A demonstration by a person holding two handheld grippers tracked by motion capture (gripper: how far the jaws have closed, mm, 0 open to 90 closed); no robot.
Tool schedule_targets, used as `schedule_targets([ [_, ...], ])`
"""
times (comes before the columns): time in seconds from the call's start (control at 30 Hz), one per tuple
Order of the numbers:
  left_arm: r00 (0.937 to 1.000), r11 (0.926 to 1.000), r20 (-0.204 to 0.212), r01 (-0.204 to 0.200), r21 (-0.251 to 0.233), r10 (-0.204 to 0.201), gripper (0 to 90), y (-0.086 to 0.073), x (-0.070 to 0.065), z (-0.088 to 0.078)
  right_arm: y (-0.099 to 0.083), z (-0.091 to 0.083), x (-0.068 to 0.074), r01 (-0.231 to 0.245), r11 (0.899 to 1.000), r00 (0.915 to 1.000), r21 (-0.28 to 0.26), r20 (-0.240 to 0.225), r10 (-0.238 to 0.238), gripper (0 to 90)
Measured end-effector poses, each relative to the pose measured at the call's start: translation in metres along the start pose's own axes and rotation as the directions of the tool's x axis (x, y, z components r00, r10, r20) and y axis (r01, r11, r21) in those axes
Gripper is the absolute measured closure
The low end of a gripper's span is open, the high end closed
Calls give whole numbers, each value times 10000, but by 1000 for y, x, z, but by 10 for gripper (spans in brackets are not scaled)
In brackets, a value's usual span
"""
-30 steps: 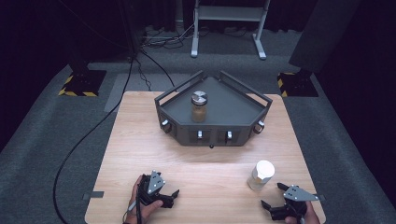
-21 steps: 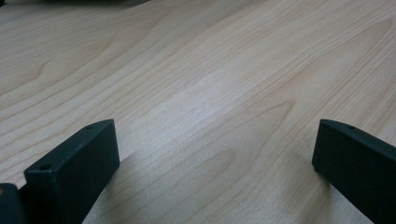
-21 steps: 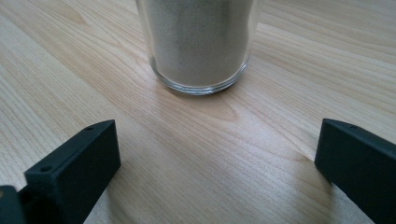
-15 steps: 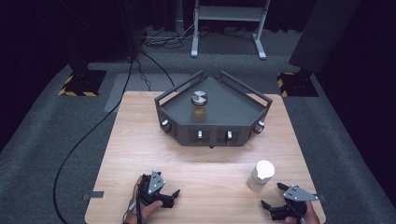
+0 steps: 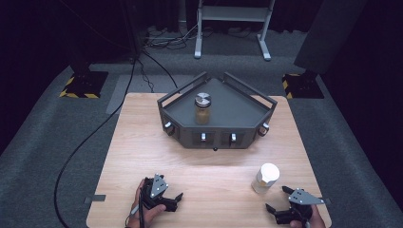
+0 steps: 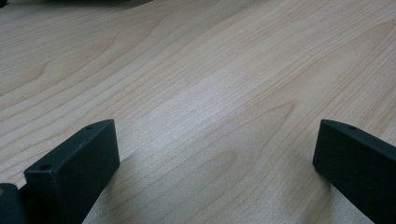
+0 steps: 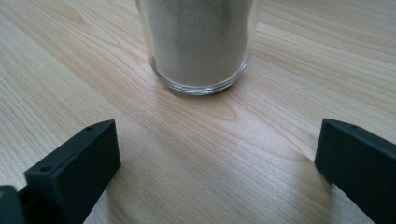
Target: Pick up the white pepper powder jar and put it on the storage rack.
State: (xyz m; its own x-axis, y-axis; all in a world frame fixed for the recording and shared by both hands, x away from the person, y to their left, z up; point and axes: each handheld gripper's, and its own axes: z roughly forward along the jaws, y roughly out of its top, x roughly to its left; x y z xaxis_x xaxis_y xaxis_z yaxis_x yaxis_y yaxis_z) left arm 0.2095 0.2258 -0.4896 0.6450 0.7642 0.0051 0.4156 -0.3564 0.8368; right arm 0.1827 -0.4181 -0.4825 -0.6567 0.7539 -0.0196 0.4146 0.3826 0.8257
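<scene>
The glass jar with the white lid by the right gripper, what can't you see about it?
- Glass jar with the white lid: right gripper view's top edge cuts off its upper part and lid.
- Same jar in the high view: too small to tell what the pale powder is.
- Open right gripper: the picture's bottom edge cuts off the hand.

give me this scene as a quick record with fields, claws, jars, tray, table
left claw: open, low over bare table, holding nothing
right claw: open, aimed at the white-lidded jar, not touching it
white-lidded jar: upright on the table, pale powder inside, just ahead of the right claw
metal-lidded jar: upright inside the tray, brown contents
tray: dark, angular, railed, at the far middle of the table
table: light wood
</scene>
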Motion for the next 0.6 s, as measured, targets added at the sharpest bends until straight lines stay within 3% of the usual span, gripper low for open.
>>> schedule_targets([
  [0.6,10000,10000,-46,43,-17,-43,4,0,-1,0,0,-1,0,4,10000,10000,2,4,-4,0],
])
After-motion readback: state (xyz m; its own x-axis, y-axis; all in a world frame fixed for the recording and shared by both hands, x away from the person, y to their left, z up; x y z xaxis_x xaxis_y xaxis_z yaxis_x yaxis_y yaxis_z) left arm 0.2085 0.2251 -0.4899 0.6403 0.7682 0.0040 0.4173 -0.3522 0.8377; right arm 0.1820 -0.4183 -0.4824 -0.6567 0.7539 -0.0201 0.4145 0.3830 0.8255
